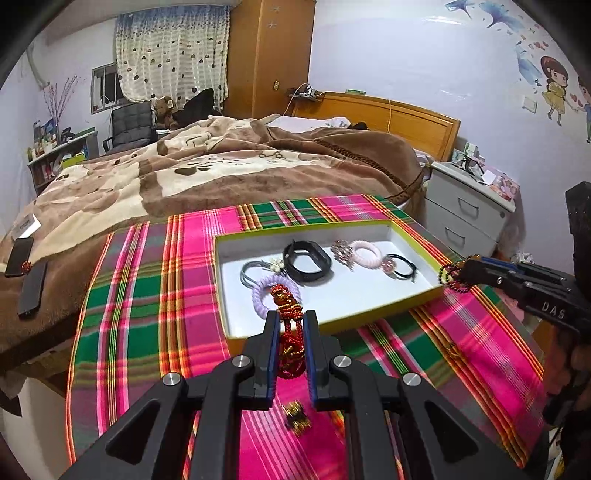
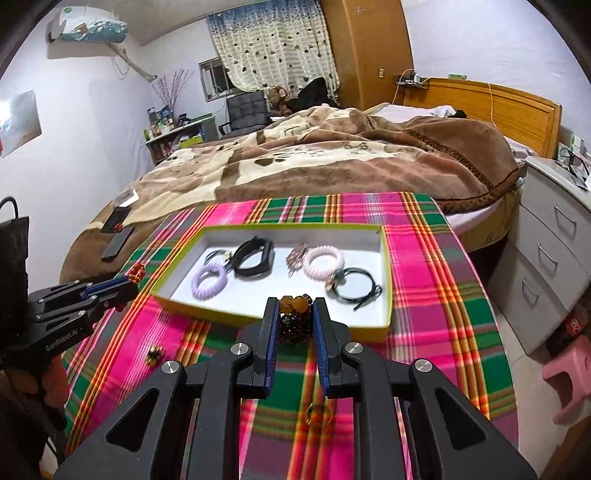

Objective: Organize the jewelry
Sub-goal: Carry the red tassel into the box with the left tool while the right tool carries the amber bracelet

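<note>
- plaid cloth (image 1: 155, 295) covers the table
- shallow box (image 1: 373, 310) lies on it, just beyond the jaws
- small gold clip (image 1: 297, 419) under left jaws
- gold ring (image 2: 317, 411) under right jaws

Home bedroom. Evidence: wooden-headboard bed (image 2: 517, 107) under brown plush blanket (image 2: 332, 155); tall wardrobe (image 1: 273, 55); heart-print curtain (image 2: 273, 44) over window; white drawer nightstand (image 1: 469, 214); cartoon wall decals (image 1: 554, 88); wall air conditioner (image 2: 92, 27).

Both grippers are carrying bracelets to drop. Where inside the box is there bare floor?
The box has bare floor along its near wall, between the lilac coil tie and the black cord tie. The far half is crowded.
</note>
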Action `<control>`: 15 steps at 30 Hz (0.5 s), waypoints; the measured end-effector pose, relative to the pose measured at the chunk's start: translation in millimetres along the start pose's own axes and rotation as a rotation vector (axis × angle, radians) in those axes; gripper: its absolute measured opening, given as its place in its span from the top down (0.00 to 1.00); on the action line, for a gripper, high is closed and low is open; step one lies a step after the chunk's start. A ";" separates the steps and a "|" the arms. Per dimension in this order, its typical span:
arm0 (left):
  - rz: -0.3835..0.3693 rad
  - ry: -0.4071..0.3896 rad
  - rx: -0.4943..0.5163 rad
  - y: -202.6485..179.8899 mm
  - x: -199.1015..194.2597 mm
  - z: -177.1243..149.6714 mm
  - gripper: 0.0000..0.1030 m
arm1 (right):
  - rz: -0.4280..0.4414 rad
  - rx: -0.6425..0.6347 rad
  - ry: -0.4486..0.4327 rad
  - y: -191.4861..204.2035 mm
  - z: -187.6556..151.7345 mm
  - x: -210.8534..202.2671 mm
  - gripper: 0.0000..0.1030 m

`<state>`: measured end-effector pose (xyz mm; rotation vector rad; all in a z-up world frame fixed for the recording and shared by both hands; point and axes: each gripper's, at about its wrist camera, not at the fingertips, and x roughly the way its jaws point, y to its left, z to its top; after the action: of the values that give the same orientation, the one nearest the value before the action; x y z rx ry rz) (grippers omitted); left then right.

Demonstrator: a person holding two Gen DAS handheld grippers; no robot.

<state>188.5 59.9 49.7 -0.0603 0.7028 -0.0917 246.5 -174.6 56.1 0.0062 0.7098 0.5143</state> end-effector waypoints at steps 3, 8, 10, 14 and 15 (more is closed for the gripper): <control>0.014 0.007 0.001 4.9 11.5 6.4 0.88 | -0.007 0.009 -0.001 -7.8 6.5 7.7 0.82; 0.017 0.026 0.004 10.3 31.0 14.0 0.88 | -0.021 0.022 0.014 -19.4 14.0 24.8 0.82; 0.010 0.033 0.006 10.5 38.2 15.7 0.88 | -0.027 0.028 0.022 -23.4 14.7 31.3 0.82; -0.007 0.042 0.026 4.1 49.9 17.6 0.88 | -0.034 0.043 0.044 -33.3 14.9 46.9 0.82; -0.008 0.044 0.030 2.7 52.9 17.8 0.88 | -0.034 0.046 0.049 -35.2 14.7 49.6 0.82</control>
<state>240.3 57.4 29.1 -0.0321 0.7452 -0.1119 303.2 -180.5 30.3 0.0241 0.7685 0.4667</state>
